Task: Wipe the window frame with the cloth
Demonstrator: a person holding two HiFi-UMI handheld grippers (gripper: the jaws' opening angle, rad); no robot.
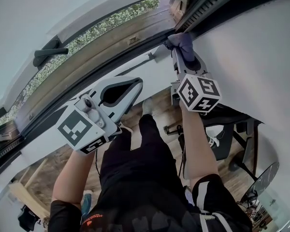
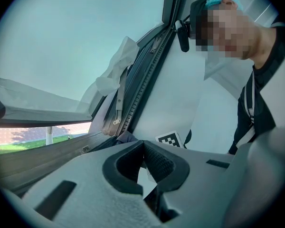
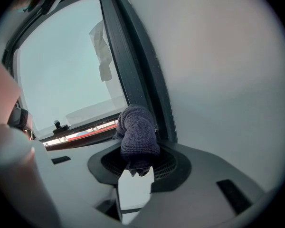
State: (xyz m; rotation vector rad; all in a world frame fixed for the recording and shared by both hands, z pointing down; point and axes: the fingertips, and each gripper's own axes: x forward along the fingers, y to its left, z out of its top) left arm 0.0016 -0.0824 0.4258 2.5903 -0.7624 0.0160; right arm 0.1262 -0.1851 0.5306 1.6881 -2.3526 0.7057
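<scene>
Right gripper (image 3: 137, 161): jaws clamped on a bunched dark cloth (image 3: 137, 129), which sticks out past the tips.
Cloth: up at the far right, pressed against the dark window frame (image 3: 135, 65), just beside the white wall (image 1: 251, 57).
Left gripper (image 2: 143, 148): jaws brought together at the tips with nothing between them; it is held lower and to the left, near the frame but not touching it.
Window frame: a dark strip running from near left up to far right, with grass and greenery behind the glass.
Handle (image 1: 48, 56): dark, on the sash at the far left, well apart from both grippers.
Markers: a cube with black-and-white square patterns on each gripper, right cube (image 1: 199, 93) and left cube (image 1: 81, 129); patterns only, no words.
Writing: small orange print (image 1: 92, 220) on the person's dark clothing, too small to read.
</scene>
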